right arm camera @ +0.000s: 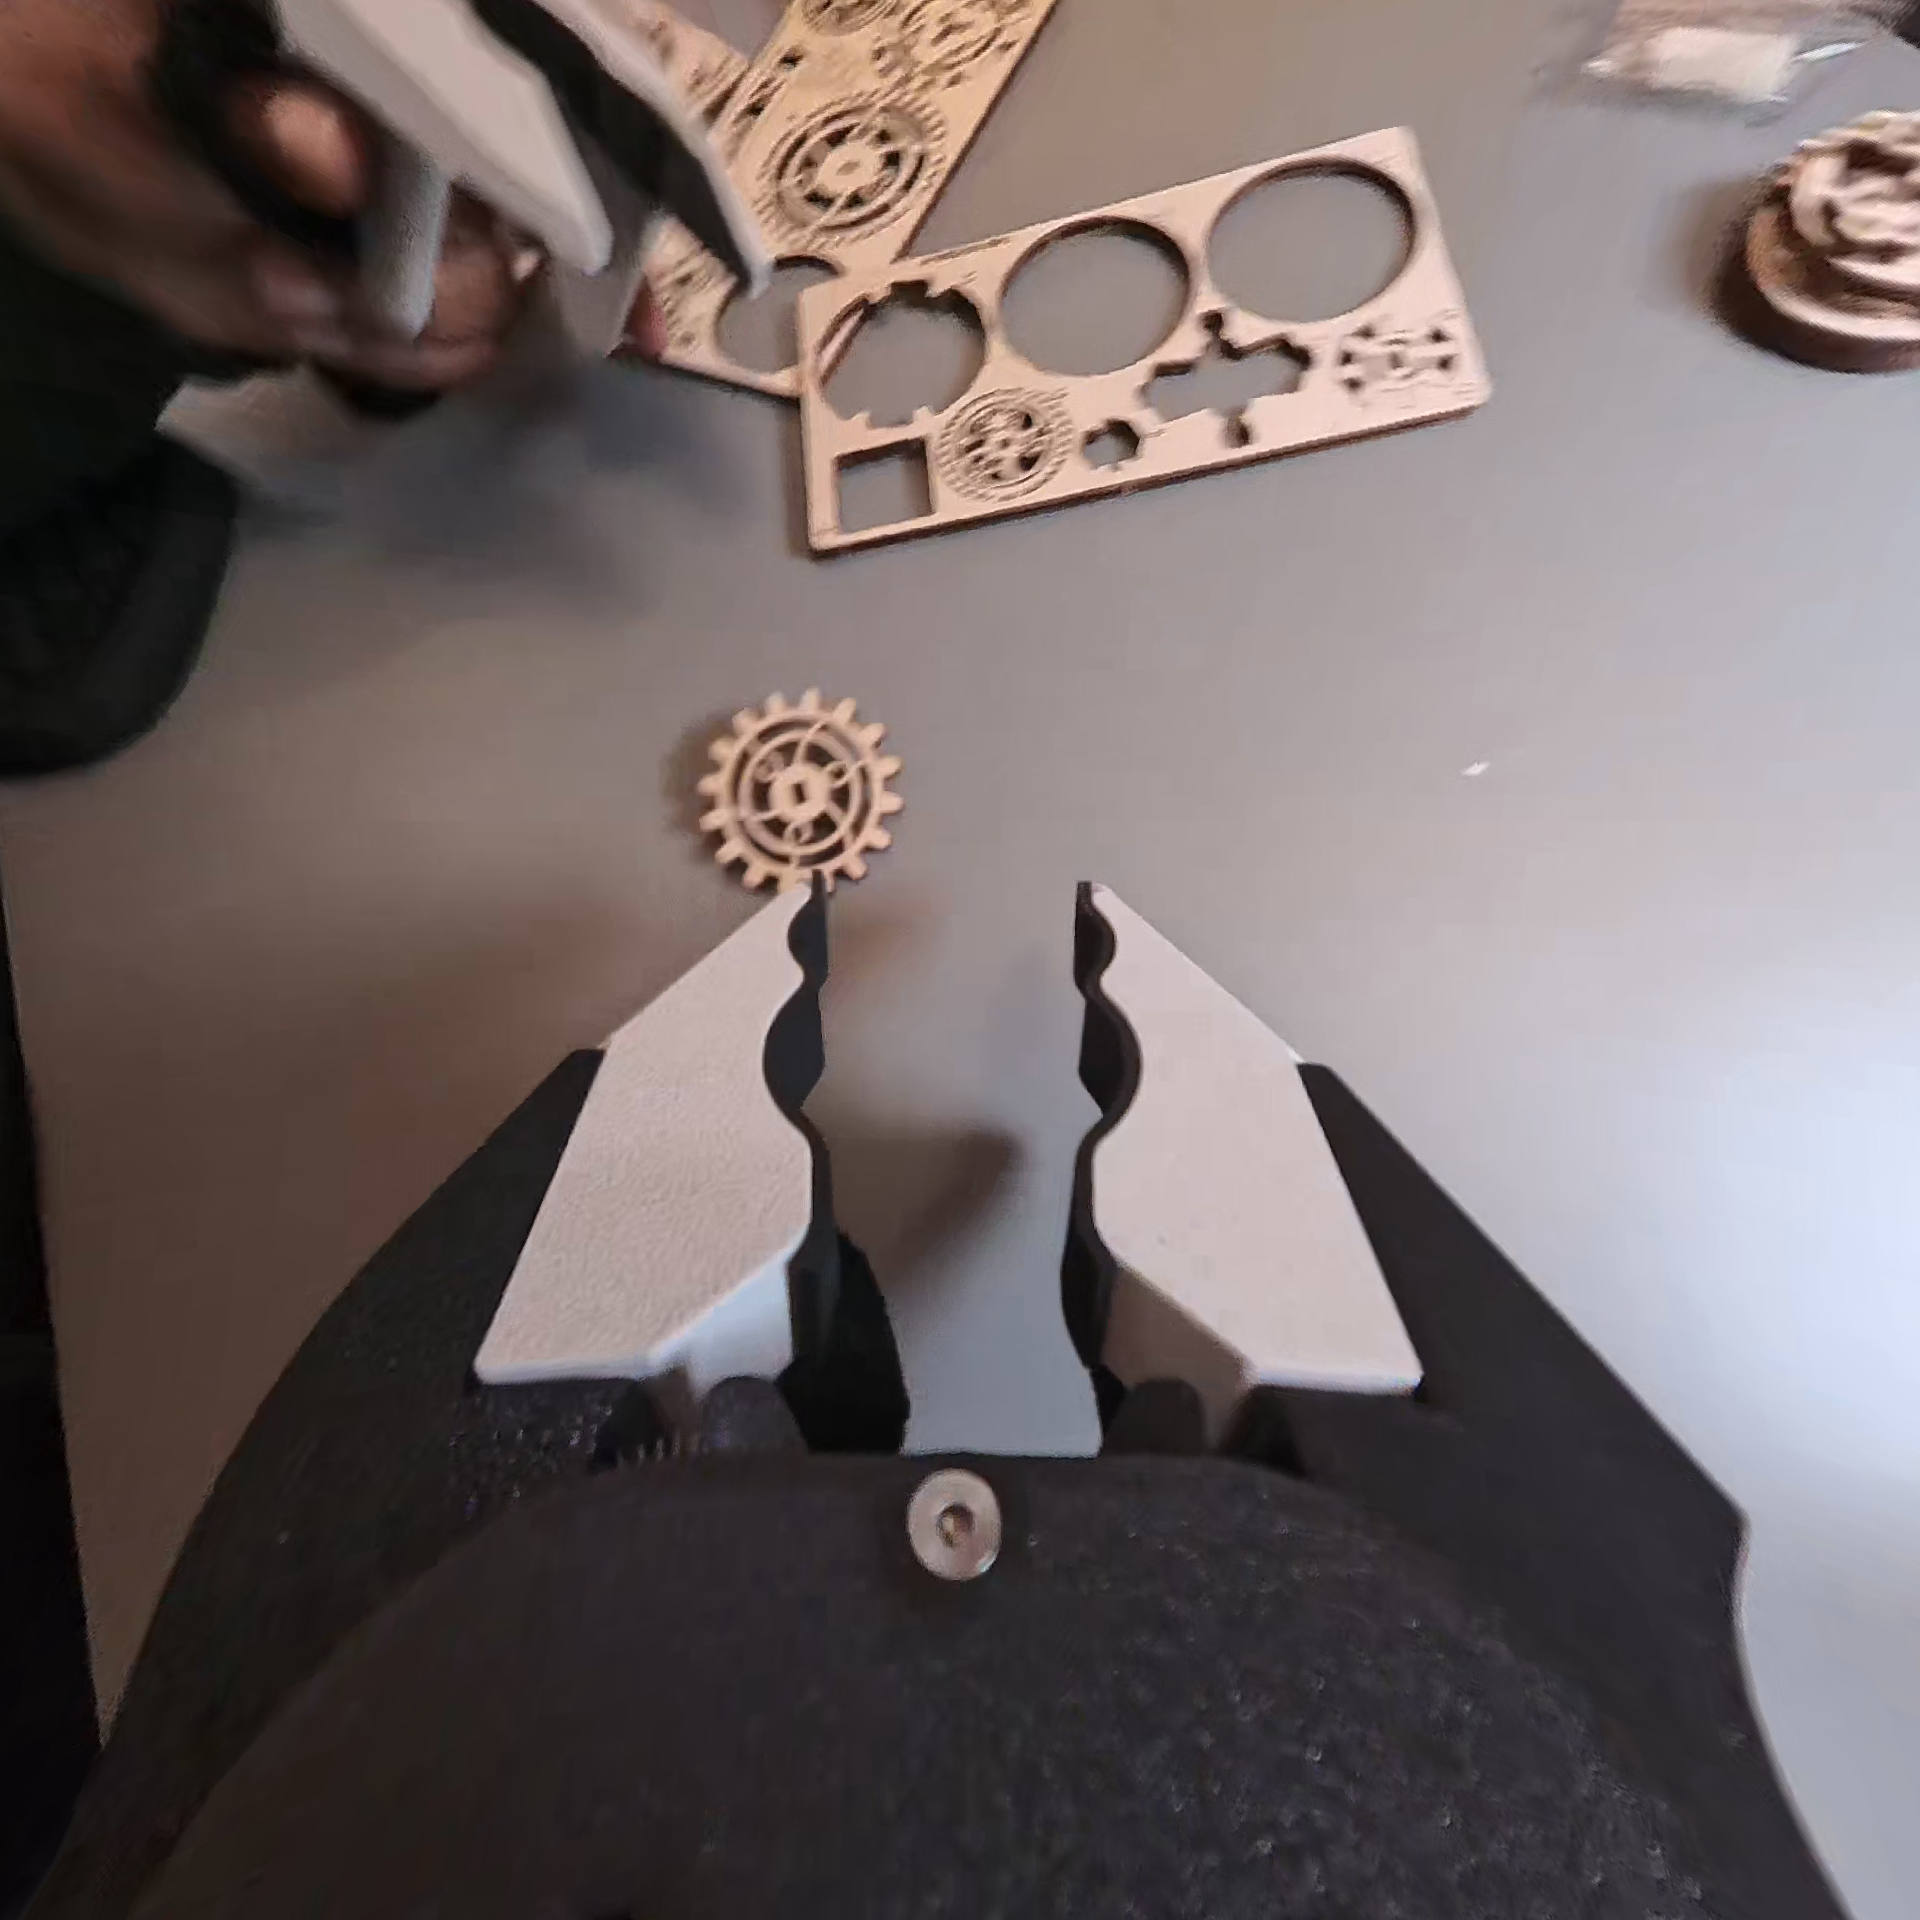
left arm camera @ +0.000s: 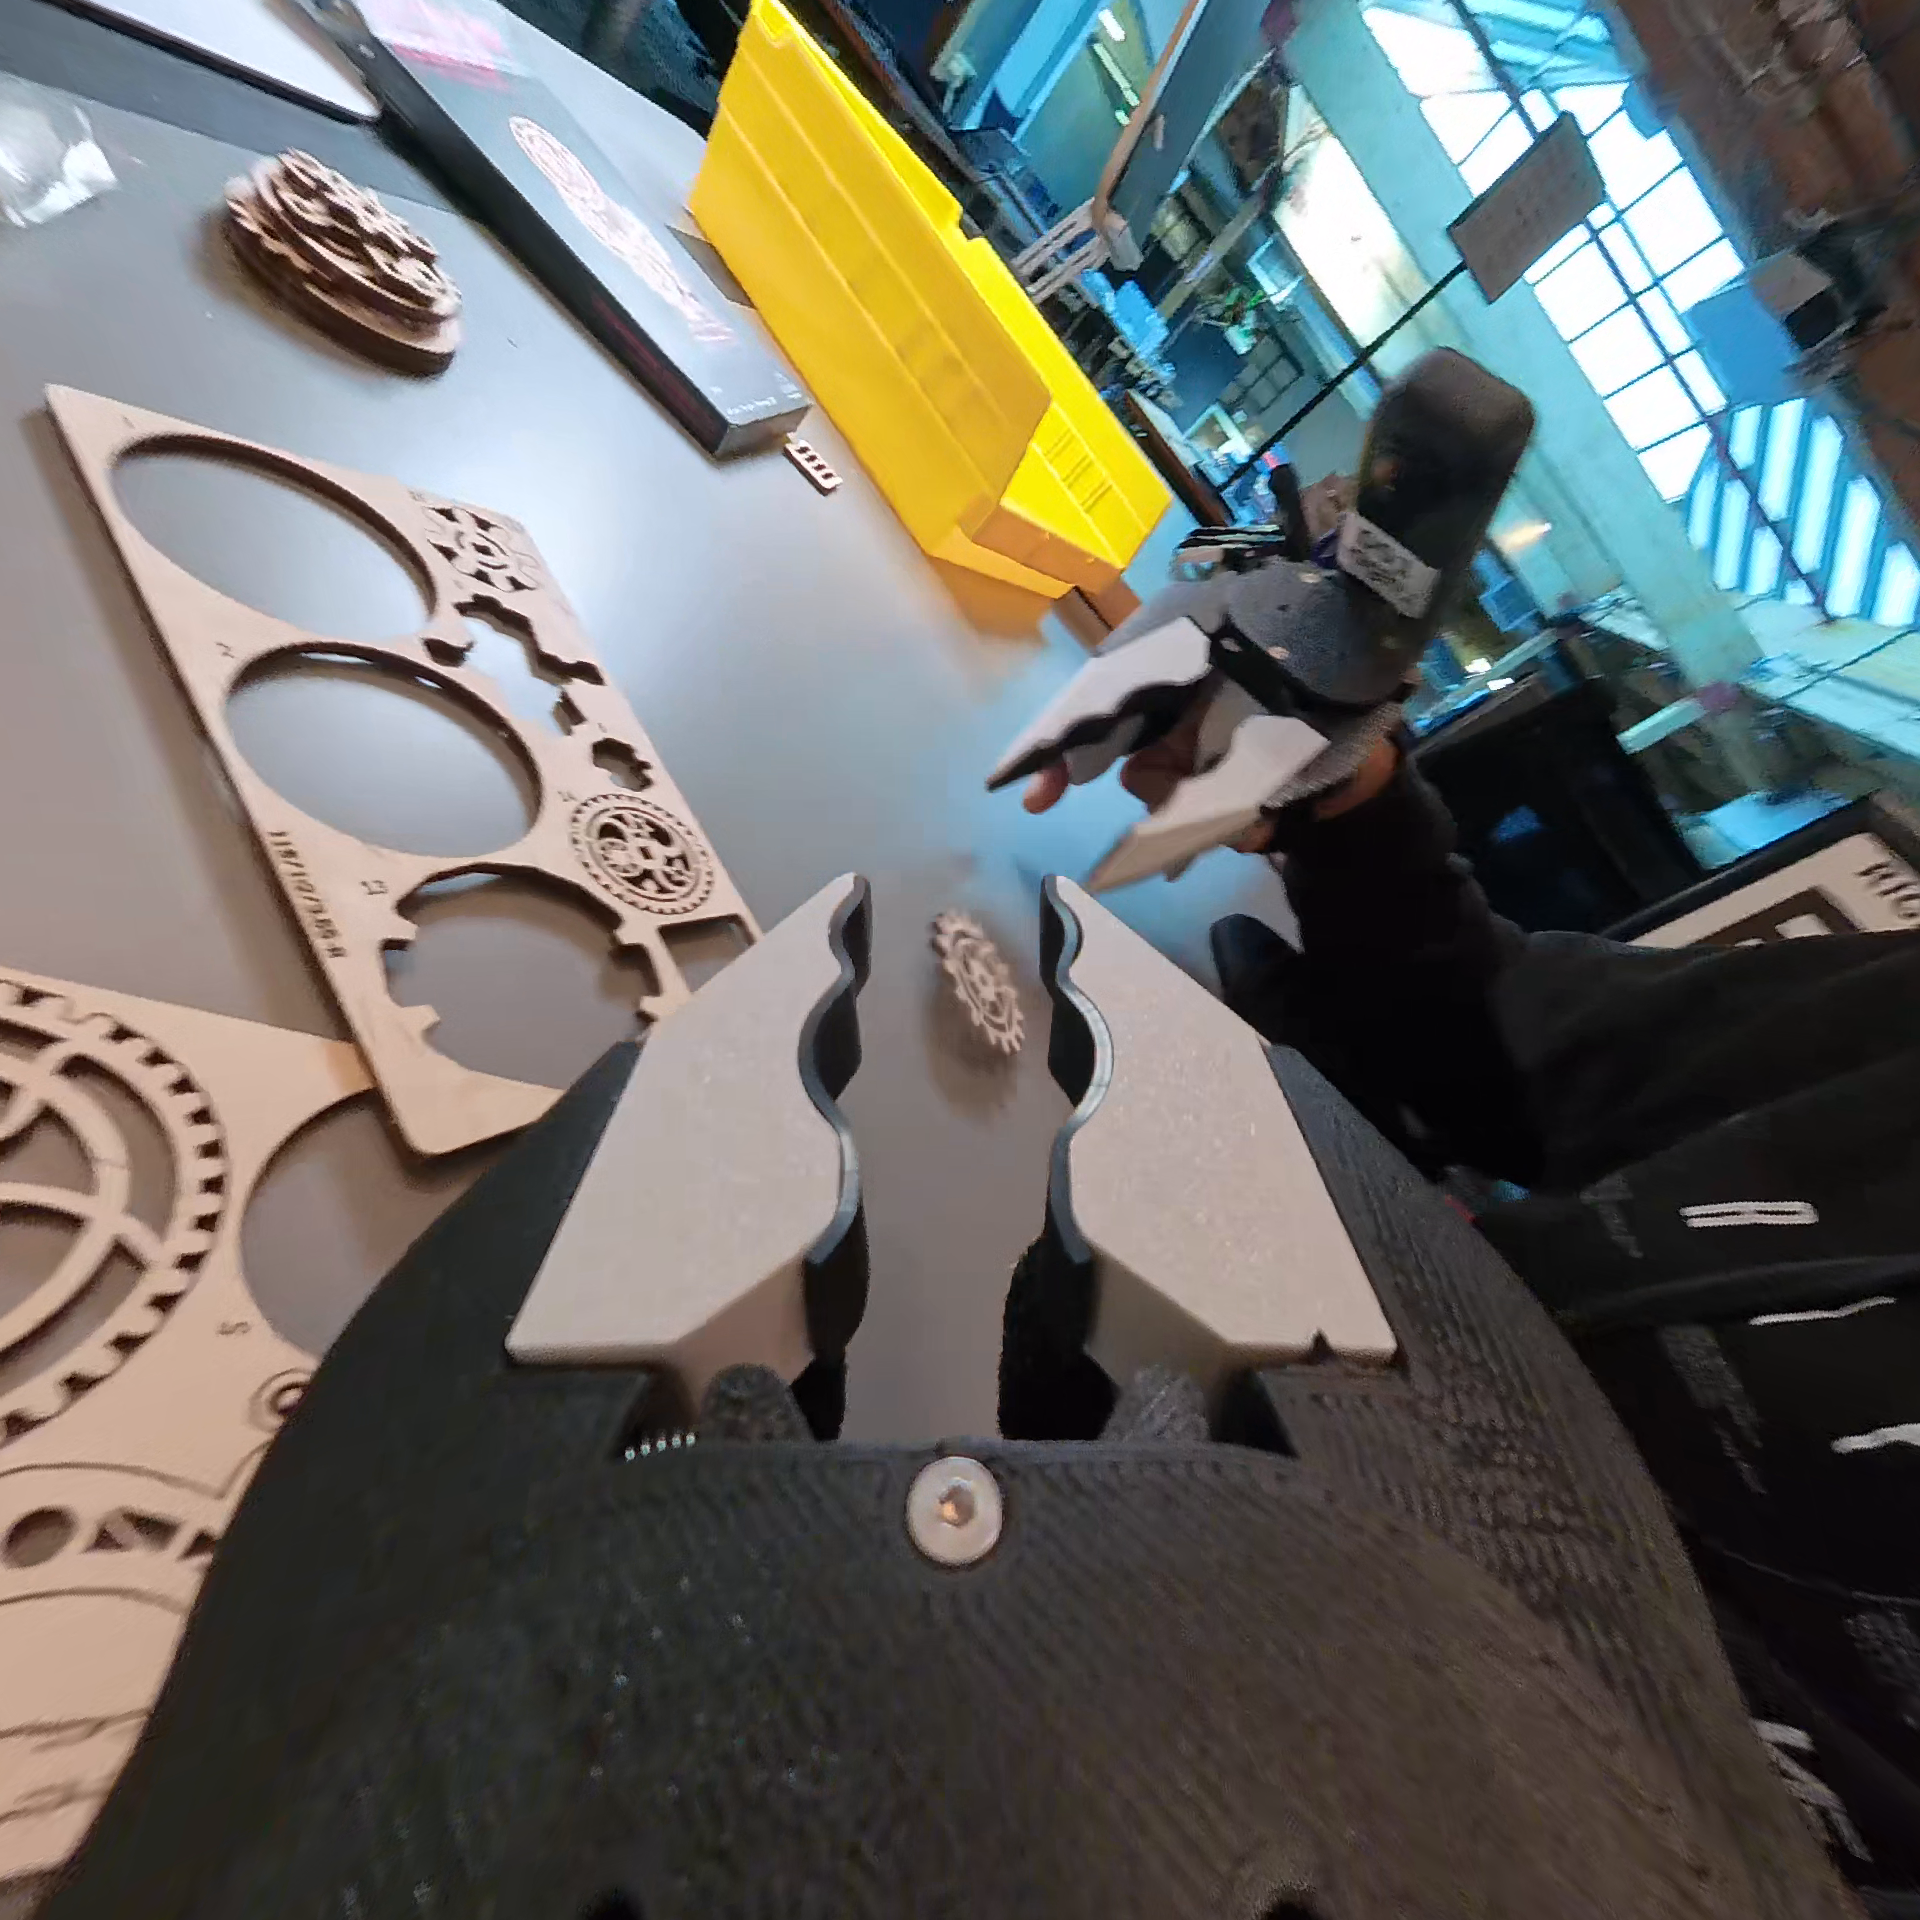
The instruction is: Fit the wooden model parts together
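A small wooden gear (right arm camera: pixel 798 790) lies flat and alone on the grey table (right arm camera: pixel 1351 831), framed by two hand-held grippers that both stand open and empty. In the right wrist view, the right gripper (right arm camera: pixel 951 891) hovers over the tabletop with its jaws spread wide, the tip of its left finger just beside the gear's near edge; whether the two touch cannot be told. In the left wrist view, the left gripper (left arm camera: pixel 954 883) points at the same gear from the other side, the gear (left arm camera: pixel 979 985) showing in the gap between its parted fingers, nothing clamped between them. The right gripper (left arm camera: pixel 1060 826) appears farther off in that view, raised above the table with its jaws apart. Beyond the gear lies a wooden parts sheet (right arm camera: pixel 1143 343) with round and toothed cut-outs, several already punched empty, and one ornate gear left in it; a second wooden sheet (right arm camera: pixel 883 135) lies partly under it. A stacked wooden gear assembly (left arm camera: pixel 343 260) sits well apart, near the table's far side. A dark flat box (left arm camera: pixel 613 239) and a yellow plastic bin (left arm camera: pixel 914 312) rest along the table's edge, and a clear plastic bag (left arm camera: pixel 47 171) lies near the assembly.
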